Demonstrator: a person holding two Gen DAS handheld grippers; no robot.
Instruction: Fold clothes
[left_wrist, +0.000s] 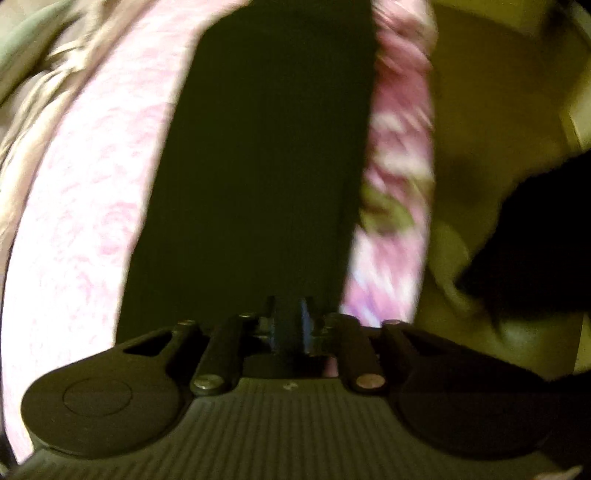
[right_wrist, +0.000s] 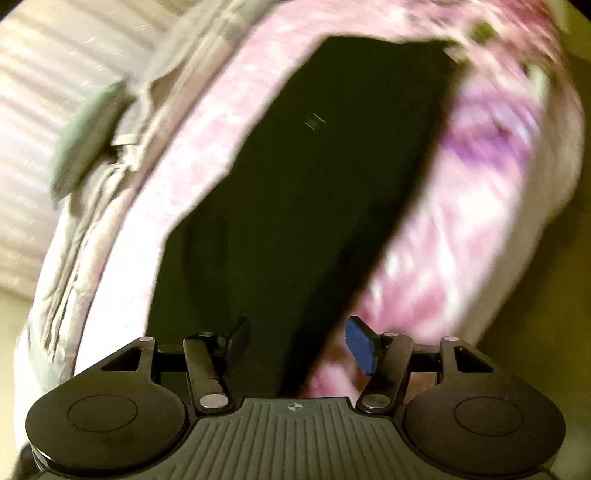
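Lying flat on pink mottled bedspread: dark garment, smooth matte fabric, long narrow strip shape. Long axis running away from both cameras, near end at claws, far end cut roughly square. Left claw pinched together on near edge of dark garment, cloth bunched between tips. Right claw spread apart, blue pad on one finger, garment edge lying between fingers, unclamped. Beige crumpled cloth beside bedspread, folds soft, blurred.
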